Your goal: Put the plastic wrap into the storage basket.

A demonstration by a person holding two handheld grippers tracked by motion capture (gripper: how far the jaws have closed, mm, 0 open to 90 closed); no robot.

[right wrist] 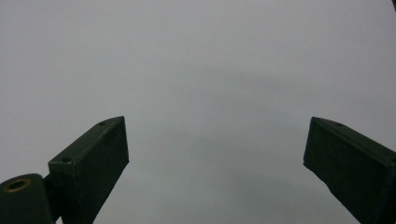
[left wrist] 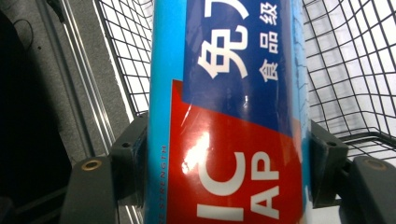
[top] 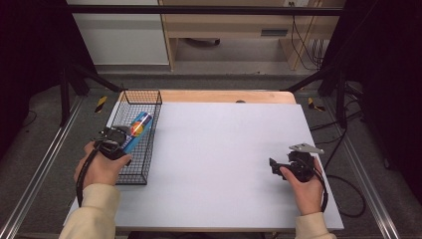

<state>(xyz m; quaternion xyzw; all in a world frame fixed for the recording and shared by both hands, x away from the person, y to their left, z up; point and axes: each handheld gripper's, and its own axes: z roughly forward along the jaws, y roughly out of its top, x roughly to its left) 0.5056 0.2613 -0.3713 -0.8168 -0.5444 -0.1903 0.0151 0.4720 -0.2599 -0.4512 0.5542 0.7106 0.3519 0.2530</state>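
While the person's right hand [top: 307, 186] rests low on the white table [top: 224, 164], nearest to me, its right gripper [top: 276, 166] sits idle: in the right gripper view the two black jaws stand wide apart with nothing but bare table surface between them.

Farther along, at the table's left edge, the left gripper [top: 121, 135] reaches over the black wire basket [top: 144, 177]. In the left gripper view its jaws are clamped on either side of a blue and red box [left wrist: 229, 112], the pads [left wrist: 133, 149] pressing flat on the two narrow side walls. The box is long and slim, printed with white lettering, and lies lengthwise inside the basket, its far end [top: 143, 118] pointing toward the basket's back wall. Whether it rests on the mesh floor or is lifted slightly, I cannot tell.

Judgement on handling: this looks like a carton of wrap on a roll, so probably light, stiff along its length but with thin cardboard walls that could dent under a hard squeeze. The printed face is glossy (a bright glare spot shows on the red), so likely a little slippery. The grip sits toward the near end, so the far end could droop or swing when raised; a hold closer to the middle would balance better.
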